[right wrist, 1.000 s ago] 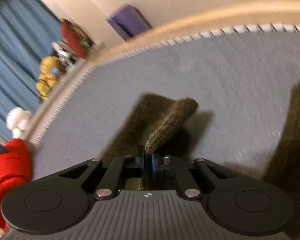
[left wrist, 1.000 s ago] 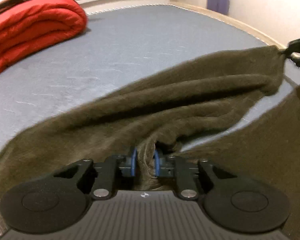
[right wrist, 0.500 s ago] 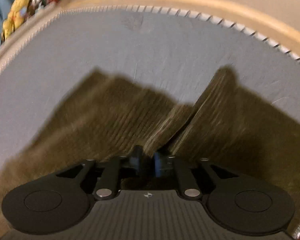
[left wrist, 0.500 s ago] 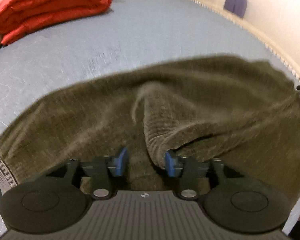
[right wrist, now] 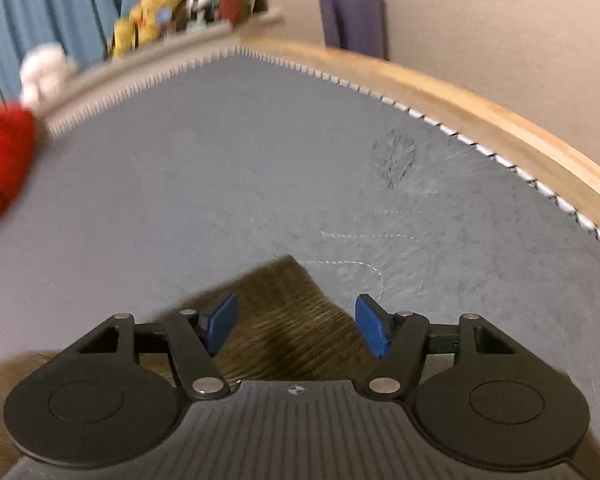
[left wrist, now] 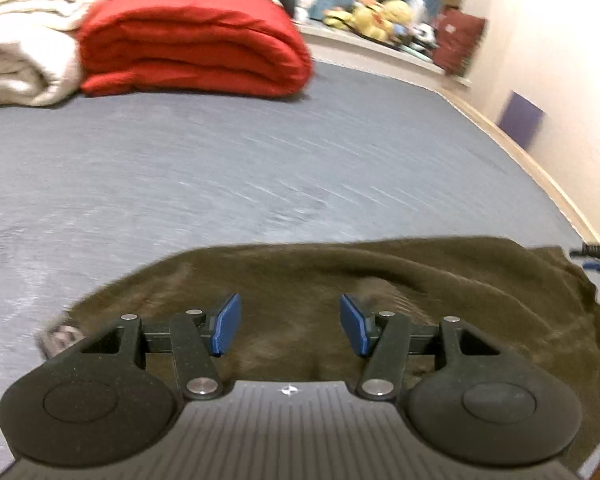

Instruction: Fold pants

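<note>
The dark olive corduroy pants lie folded over on the grey bed surface, spread across the near part of the left wrist view. My left gripper is open and empty just above the fabric. In the right wrist view a corner of the pants lies under my right gripper, which is open and empty. The right gripper also shows at the far right edge of the left wrist view.
A folded red blanket and a cream blanket lie at the far side of the bed. Plush toys sit on a ledge. A wooden bed edge runs along the wall on the right.
Both grippers were shut on the pants and carried the fabric over onto itself. Both have now opened, let go, and pulled back, and the pants rest on the bed.
</note>
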Demonstrator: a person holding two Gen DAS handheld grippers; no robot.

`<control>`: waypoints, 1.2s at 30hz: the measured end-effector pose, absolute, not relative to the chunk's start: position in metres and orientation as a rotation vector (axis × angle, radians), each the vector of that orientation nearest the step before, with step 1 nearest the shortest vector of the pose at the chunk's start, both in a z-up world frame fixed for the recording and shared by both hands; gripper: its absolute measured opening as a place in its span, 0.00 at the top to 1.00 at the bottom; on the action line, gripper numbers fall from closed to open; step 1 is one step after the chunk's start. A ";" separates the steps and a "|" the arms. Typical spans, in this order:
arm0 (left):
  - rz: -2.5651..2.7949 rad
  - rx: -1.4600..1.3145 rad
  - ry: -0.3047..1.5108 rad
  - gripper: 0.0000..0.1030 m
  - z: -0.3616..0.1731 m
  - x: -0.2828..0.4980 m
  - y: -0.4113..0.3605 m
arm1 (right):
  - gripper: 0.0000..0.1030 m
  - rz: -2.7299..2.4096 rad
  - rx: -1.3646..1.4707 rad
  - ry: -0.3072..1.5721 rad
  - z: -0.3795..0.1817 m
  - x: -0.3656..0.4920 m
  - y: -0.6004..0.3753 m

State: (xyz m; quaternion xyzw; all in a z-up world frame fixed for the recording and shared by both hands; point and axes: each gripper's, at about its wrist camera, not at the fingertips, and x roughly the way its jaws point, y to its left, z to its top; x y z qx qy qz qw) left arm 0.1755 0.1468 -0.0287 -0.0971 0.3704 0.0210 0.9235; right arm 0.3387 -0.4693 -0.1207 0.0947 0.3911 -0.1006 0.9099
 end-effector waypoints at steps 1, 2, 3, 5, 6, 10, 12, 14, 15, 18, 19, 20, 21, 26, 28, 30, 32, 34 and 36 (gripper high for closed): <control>0.066 -0.195 0.754 0.41 -0.028 0.175 0.155 | 0.35 -0.215 0.196 0.822 -0.131 0.344 -0.468; 0.089 -0.190 0.749 0.41 -0.026 0.174 0.165 | 0.35 -0.213 0.211 0.846 -0.141 0.348 -0.471; 0.121 -0.186 0.745 0.41 -0.026 0.174 0.175 | 0.34 -0.205 0.230 0.867 -0.150 0.354 -0.472; 0.173 -0.188 0.744 0.41 -0.024 0.174 0.192 | 0.31 -0.178 0.197 0.833 -0.152 0.362 -0.467; 0.208 -0.193 0.746 0.41 -0.025 0.175 0.203 | 0.44 -0.145 0.176 0.829 -0.152 0.365 -0.463; 0.333 -0.243 0.750 0.41 -0.027 0.180 0.247 | 0.88 -0.005 0.009 0.747 -0.148 0.369 -0.438; 0.363 -0.275 0.757 0.41 -0.028 0.183 0.266 | 0.90 -0.025 0.025 0.701 -0.142 0.375 -0.443; 0.394 -0.279 0.775 0.41 -0.030 0.184 0.279 | 0.91 -0.131 0.098 0.602 -0.132 0.383 -0.458; 0.411 -0.277 0.784 0.40 -0.031 0.184 0.286 | 0.92 -0.189 0.121 0.550 -0.128 0.387 -0.464; 0.432 -0.322 0.803 0.30 -0.035 0.183 0.307 | 0.92 -0.278 0.134 0.494 -0.128 0.405 -0.468; 0.428 -0.340 0.812 0.26 -0.037 0.183 0.311 | 0.92 -0.281 0.113 0.509 -0.132 0.412 -0.463; 0.423 -0.356 0.826 0.23 -0.039 0.183 0.315 | 0.92 -0.292 0.089 0.531 -0.138 0.420 -0.457; 0.414 -0.373 0.846 0.19 -0.042 0.183 0.319 | 0.91 -0.303 0.067 0.557 -0.144 0.426 -0.453; 0.353 -0.495 0.966 0.17 -0.067 0.181 0.337 | 0.74 -0.337 0.148 0.600 -0.152 0.423 -0.453; 0.349 -0.530 1.000 0.17 -0.078 0.181 0.342 | 0.66 -0.324 0.179 0.567 -0.142 0.411 -0.452; 0.324 -0.560 1.024 0.17 -0.088 0.184 0.343 | 0.64 -0.301 0.185 0.533 -0.131 0.402 -0.449; 0.289 -0.577 1.035 0.17 -0.095 0.187 0.338 | 0.63 -0.269 0.198 0.502 -0.112 0.391 -0.444; 0.267 -0.485 1.034 0.22 -0.093 0.192 0.324 | 0.63 -0.243 0.208 0.473 -0.092 0.382 -0.436; 0.275 -0.331 1.031 0.45 -0.089 0.196 0.313 | 0.63 -0.218 0.205 0.449 -0.069 0.374 -0.427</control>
